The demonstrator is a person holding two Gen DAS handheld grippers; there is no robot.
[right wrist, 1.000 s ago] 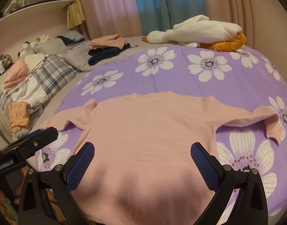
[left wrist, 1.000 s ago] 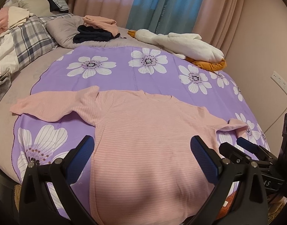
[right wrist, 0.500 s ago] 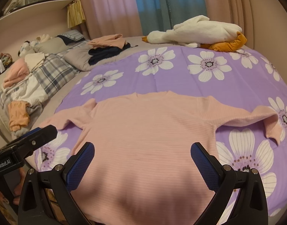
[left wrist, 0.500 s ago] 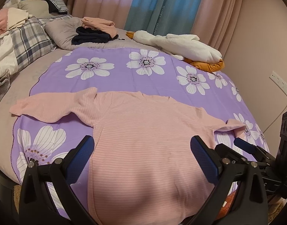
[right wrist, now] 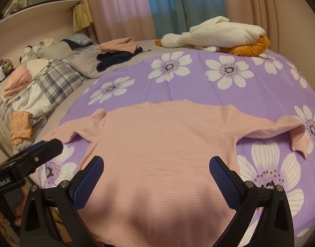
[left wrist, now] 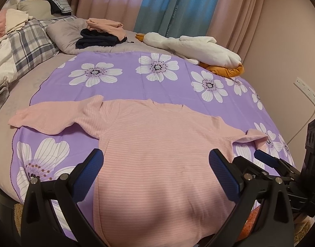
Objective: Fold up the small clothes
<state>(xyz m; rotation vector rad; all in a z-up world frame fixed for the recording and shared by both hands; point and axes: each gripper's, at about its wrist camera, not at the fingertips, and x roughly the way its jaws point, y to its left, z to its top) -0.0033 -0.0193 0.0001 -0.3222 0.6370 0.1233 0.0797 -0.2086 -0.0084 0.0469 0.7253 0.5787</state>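
Observation:
A pink striped long-sleeved top (left wrist: 157,144) (right wrist: 163,142) lies flat on a purple flowered sheet (left wrist: 137,86) (right wrist: 198,88), neck away from me, hem at the bed's near edge. Its left sleeve (left wrist: 46,117) stretches out sideways; its right sleeve (right wrist: 285,127) is bent, with the cuff hanging down. My left gripper (left wrist: 155,168) hovers open over the lower body of the top, holding nothing. My right gripper (right wrist: 156,170) is likewise open and empty above the same cloth. In the left wrist view the right gripper (left wrist: 281,170) shows at the right edge; in the right wrist view, the left gripper (right wrist: 29,158) shows at the left.
Folded pink and dark clothes (left wrist: 102,33) (right wrist: 118,53) sit on a grey pillow at the back. A white plush goose (left wrist: 194,45) (right wrist: 215,35) lies by the curtains. A plaid quilt with loose garments (left wrist: 19,47) (right wrist: 34,90) covers the left side. A wall socket strip (left wrist: 307,91) is at right.
Both grippers have shifted only slightly; the view has drifted a little while the top lies unmoved. Both stay open.

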